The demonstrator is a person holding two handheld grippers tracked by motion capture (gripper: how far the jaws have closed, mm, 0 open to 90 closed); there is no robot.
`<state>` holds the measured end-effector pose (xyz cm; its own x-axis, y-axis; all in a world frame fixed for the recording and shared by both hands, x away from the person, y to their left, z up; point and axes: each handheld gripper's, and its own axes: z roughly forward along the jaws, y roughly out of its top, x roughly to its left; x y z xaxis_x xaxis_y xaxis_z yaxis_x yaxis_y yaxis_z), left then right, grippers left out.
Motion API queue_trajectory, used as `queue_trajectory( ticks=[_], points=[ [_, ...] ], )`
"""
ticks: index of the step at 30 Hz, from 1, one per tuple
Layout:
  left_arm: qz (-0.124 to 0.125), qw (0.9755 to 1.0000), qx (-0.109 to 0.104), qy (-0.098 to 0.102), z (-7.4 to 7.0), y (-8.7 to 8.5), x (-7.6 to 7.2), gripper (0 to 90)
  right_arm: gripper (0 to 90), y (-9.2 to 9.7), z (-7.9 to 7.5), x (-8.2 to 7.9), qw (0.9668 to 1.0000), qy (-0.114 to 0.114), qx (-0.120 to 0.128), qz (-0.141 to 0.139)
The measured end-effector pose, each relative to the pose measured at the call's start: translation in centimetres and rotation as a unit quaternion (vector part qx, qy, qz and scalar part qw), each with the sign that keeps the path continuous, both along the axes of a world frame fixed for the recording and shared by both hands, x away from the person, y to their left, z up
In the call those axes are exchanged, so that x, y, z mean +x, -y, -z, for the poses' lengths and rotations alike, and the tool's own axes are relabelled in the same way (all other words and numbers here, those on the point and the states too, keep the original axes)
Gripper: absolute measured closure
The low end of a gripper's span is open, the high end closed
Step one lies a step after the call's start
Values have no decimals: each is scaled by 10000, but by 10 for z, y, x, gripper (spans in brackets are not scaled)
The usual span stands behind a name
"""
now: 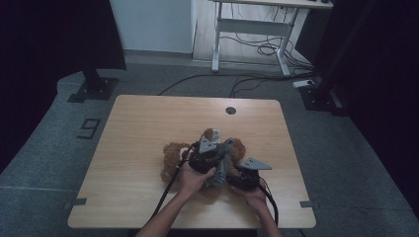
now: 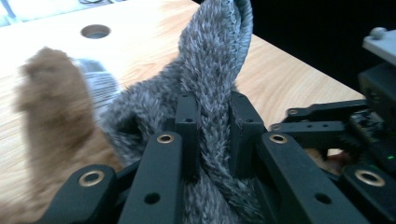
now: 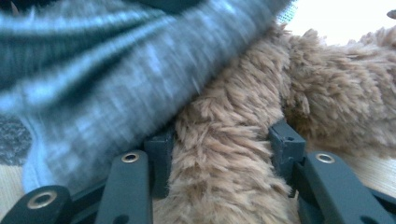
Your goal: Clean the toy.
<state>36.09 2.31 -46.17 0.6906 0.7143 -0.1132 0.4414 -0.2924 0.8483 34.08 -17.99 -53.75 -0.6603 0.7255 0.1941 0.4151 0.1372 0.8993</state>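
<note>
A brown teddy bear lies on the wooden table, partly under a grey fleece garment. My left gripper is over the bear and shut on a fold of the grey fleece, which stands up between its pads. Brown fur shows blurred to its left. My right gripper comes in from the near right. Its jaws are closed on a brown plush limb of the bear, and the fur fills the gap between both pads. Grey fleece hangs over that limb.
A round cable hole sits near the table's far edge. Black stand bases rest on the floor at both far corners. A white-legged desk with loose cables stands behind. The other gripper's body is close on the right.
</note>
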Motion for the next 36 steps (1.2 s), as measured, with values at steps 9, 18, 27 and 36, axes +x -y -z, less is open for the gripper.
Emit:
queue_trajectory(
  ticks=[9, 18, 27, 36],
  points=[
    [-643, 9976, 218, 114, 7, -63, -8, 768, 538, -2, 0, -2, 9999, -82, 34, 134],
    [-847, 9956, -402, 78, -4, -116, -19, 790, 541, -1, 1, -3, 9999, -122, 60, 69],
    [-1386, 9893, -365, -263, 27, -167, -16, 797, 540, -1, 1, -2, 9998, -153, 102, 62],
    [-1538, 9851, -73, -772, 61, -181, -13, 801, 541, -1, 3, -2, 9997, -173, 167, 85]
  ],
)
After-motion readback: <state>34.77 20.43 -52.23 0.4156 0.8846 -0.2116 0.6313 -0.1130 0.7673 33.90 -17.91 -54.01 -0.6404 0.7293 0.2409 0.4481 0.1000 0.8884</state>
